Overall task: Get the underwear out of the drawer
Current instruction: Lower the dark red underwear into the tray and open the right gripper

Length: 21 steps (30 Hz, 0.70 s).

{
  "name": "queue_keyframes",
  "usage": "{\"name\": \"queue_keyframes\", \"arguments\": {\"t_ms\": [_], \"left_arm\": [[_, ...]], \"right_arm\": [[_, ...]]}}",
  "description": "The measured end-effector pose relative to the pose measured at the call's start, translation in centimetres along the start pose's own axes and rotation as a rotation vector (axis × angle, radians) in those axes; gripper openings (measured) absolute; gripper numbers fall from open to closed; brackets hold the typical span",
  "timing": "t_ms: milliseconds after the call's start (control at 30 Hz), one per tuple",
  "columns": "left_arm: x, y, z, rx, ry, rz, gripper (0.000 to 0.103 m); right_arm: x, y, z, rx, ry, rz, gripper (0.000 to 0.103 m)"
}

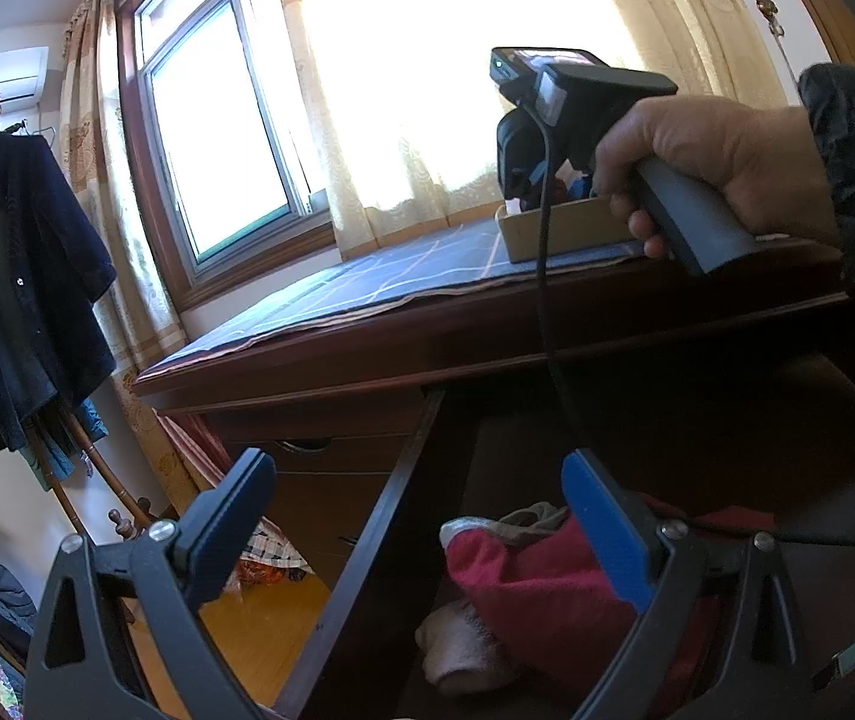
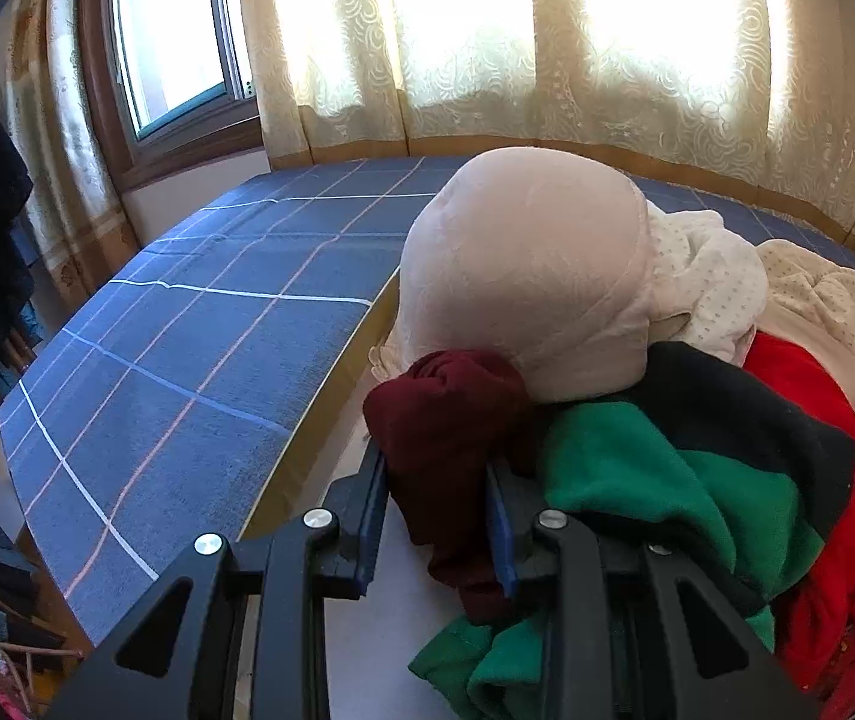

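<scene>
Right gripper (image 2: 436, 516) clamping maroon underwear (image 2: 451, 420), jaws tight on it, hanging over tray (image 2: 331, 396) on bench (image 2: 187, 324) by pile (image 2: 667, 456) | left gripper (image 1: 421, 516) idling, jaws apart, over open drawer (image 1: 367, 540); more garments (image 1: 535, 588) lying inside | risk: cloth snagging on pads at release, dragging pile out.

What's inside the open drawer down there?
In the drawer, a dark red garment, a pale cloth below it and a beige piece behind. The left gripper's fingers cover part of the pile; the drawer's back is too dark.
</scene>
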<state>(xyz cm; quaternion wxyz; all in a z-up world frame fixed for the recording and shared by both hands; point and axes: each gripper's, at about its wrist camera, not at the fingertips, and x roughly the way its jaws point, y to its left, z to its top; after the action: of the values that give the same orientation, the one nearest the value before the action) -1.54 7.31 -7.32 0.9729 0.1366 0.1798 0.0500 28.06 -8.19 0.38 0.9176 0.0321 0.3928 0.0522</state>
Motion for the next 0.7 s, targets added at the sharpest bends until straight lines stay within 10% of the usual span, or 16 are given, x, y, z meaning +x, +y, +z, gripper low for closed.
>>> {"name": "queue_keyframes", "arguments": {"t_ms": [700], "left_arm": [[-0.1,-0.1,0.0,-0.005,0.004,0.014,0.098]], "right_arm": [[-5.6,-0.5,-2.5,-0.001,-0.084,0.072,0.066]]}}
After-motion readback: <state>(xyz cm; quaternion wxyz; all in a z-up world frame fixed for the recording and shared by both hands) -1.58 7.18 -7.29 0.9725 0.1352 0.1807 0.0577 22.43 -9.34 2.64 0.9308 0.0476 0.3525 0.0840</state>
